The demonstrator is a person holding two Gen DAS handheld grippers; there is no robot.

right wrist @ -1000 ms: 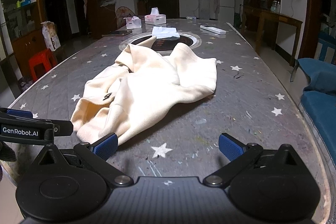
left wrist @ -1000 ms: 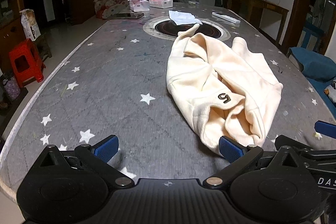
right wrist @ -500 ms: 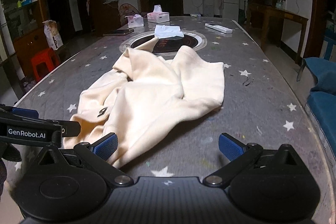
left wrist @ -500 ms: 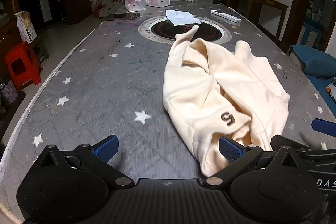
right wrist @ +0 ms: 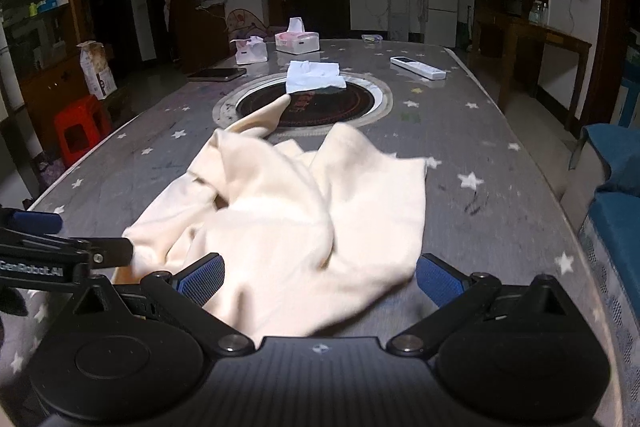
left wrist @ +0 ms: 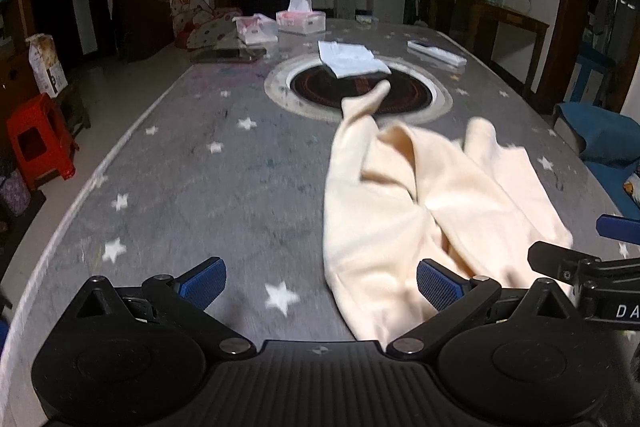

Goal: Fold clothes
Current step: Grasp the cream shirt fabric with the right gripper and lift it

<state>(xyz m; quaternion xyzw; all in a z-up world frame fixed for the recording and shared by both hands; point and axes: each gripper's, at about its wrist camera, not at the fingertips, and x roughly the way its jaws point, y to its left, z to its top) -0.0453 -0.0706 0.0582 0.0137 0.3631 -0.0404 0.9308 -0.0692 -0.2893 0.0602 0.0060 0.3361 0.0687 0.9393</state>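
Observation:
A crumpled cream garment (left wrist: 420,211) lies on the grey star-patterned table (left wrist: 200,167), one sleeve reaching onto the round hob (left wrist: 360,93). It also shows in the right wrist view (right wrist: 296,223). My left gripper (left wrist: 318,281) is open, its right finger over the garment's near edge, its left finger over bare table. My right gripper (right wrist: 318,279) is open and straddles the garment's near edge. Each gripper shows at the edge of the other's view: the right one at the right (left wrist: 580,267), the left one at the left (right wrist: 60,255).
On the far table lie a folded white cloth (right wrist: 314,77), a remote (right wrist: 416,67), two tissue boxes (right wrist: 297,41), and a phone (right wrist: 216,75). A red stool (left wrist: 38,141) stands left of the table. A blue seat (right wrist: 616,203) is at the right.
Both grippers have moved forward over the garment's near edge. The garment now reaches under the right gripper's fingers and the "5" tag is hidden. Both stay open.

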